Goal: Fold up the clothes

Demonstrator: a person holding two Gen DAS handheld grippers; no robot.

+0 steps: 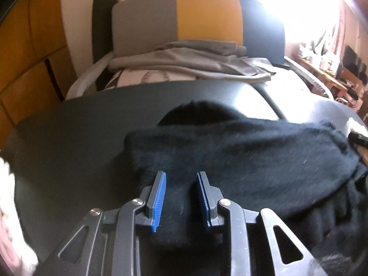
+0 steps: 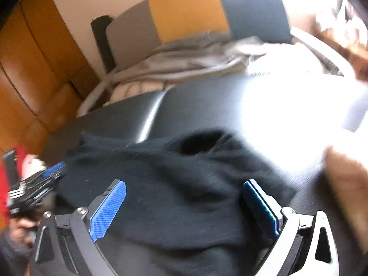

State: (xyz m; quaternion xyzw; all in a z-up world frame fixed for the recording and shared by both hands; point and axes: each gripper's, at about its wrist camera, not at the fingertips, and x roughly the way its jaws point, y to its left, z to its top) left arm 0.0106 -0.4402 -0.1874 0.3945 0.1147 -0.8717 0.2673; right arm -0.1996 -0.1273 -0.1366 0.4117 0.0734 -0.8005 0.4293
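Observation:
A fuzzy black garment (image 1: 241, 156) lies bunched on the dark tabletop (image 1: 69, 138). My left gripper (image 1: 181, 174) sits at the garment's near left edge, its blue pads closed onto a thick fold of the black cloth. In the right wrist view the same garment (image 2: 179, 184) spreads across the middle of the frame. My right gripper (image 2: 184, 184) hovers over it with its jaws wide apart and cloth lying loosely between them. The left gripper (image 2: 46, 172) shows at the garment's left end, and the right gripper's tip (image 1: 358, 138) at its right end.
Behind the table stands a chair (image 1: 174, 18) with a grey, yellow and dark blue back and grey cloth (image 1: 184, 59) heaped on its seat. Orange cabinets (image 1: 30, 46) fill the left. Light fabric (image 1: 7, 195) lies at the table's left edge. A cluttered shelf (image 1: 326, 69) sits at the right.

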